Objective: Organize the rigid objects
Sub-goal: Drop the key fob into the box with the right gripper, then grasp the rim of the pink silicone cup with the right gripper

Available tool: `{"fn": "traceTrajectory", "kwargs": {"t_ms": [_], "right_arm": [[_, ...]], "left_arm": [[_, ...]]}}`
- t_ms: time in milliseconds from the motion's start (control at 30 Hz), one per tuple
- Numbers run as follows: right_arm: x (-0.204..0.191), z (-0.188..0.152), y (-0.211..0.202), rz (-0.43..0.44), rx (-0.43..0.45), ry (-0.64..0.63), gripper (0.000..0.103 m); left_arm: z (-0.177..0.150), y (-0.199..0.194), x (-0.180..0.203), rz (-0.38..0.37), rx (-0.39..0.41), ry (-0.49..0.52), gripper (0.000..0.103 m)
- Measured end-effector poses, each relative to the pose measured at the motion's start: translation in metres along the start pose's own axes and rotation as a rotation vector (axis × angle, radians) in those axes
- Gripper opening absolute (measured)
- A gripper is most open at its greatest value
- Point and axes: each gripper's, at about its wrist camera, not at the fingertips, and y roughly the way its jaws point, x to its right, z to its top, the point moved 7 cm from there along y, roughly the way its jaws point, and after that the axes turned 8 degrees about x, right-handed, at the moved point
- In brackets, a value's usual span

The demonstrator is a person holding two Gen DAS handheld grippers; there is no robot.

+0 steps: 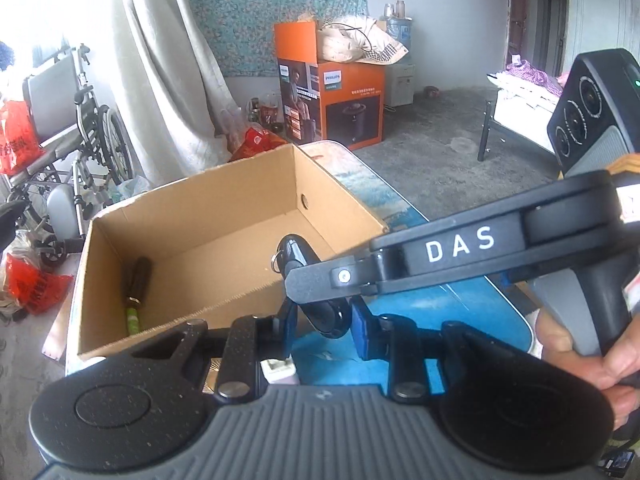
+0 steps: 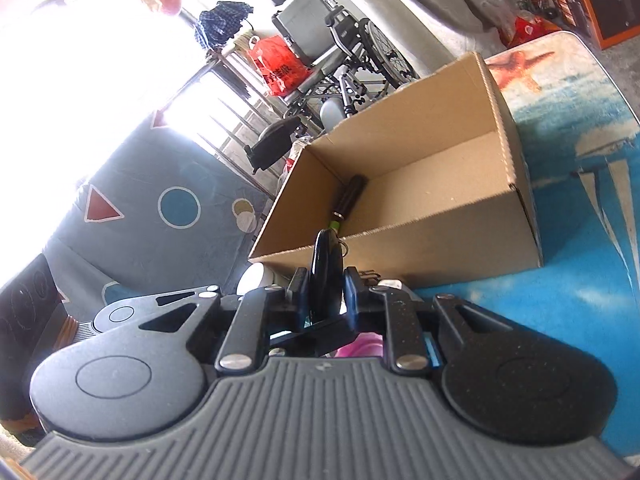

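Both claws are clenched on one thing — a glossy black key fob [image 1: 320, 312] with a small metal ring at its far end. In the left wrist view the left gripper [image 1: 322, 320] pinches the fob's lower end between its blue-padded fingers [image 1: 362, 330], while the right gripper [image 1: 296, 276] reaches in from 3 o'clock, its black arm marked "DAS", and its fingertips close on the fob's middle from the side. A hand [image 1: 588, 364] wraps the right gripper's grey handle at 4 o'clock.

In the right wrist view the right gripper [image 2: 326, 284] has its jaws drawn tight, with the key fob [image 2: 326, 264] standing edge-on and upright between the fingers [image 2: 354, 292], its tip poking up toward 12 o'clock. The left gripper's body shows at 9 o'clock, low in that view.

The fob hangs just short of the near wall of an open cardboard box [image 1: 224, 304], which sits on a table [image 1: 460, 312] with a blue sea-print cover. Inside the box, along its left wall at 10 o'clock from the left claw, lies a screwdriver [image 1: 136, 292] with a black handle and a green shaft end. Behind the box, at 11 o'clock, stands a folded wheelchair [image 1: 80, 128]; at 12 o'clock an orange Philips carton [image 1: 344, 100] rests on the floor.
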Motion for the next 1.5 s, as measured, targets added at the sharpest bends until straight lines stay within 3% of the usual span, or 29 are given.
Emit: {"fn": "traceTrajectory", "kwargs": {"t_ms": [167,267,367,567,700,867,1133,1333,1500], "right_arm": [[-0.023,0.037,0.053,0.051,-0.089,-0.033,0.017],[-0.025,0.052,0.101,0.060,-0.198,-0.005,0.018],[-0.021,0.055,0.152,0.042,-0.310,0.037,0.018],[-0.001,0.047,0.230,-0.009,-0.474,0.106,0.017],[0.013,0.038,0.265,-0.018,-0.523,0.162,0.019],[0.027,0.036,0.290,-0.048,-0.525,0.212,0.019],[0.024,0.056,0.250,-0.027,-0.428,0.193,0.022],[0.007,0.080,0.155,0.014,-0.256,0.113,0.025],[0.000,0.070,0.065,0.031,-0.122,0.042,0.028]], "left_arm": [[0.024,0.011,-0.052,0.015,-0.069,-0.081,0.030],[0.024,0.035,-0.093,0.009,-0.165,-0.172,0.030],[0.015,0.057,-0.129,0.010,-0.259,-0.234,0.030],[-0.008,0.098,-0.172,0.061,-0.394,-0.261,0.028],[-0.016,0.116,-0.188,0.108,-0.437,-0.248,0.028],[-0.016,0.124,-0.193,0.128,-0.431,-0.232,0.028],[0.001,0.099,-0.179,0.096,-0.331,-0.220,0.034],[0.013,0.043,-0.149,0.043,-0.186,-0.180,0.047],[-0.005,0.005,-0.114,-0.011,-0.102,-0.152,0.056]]}}
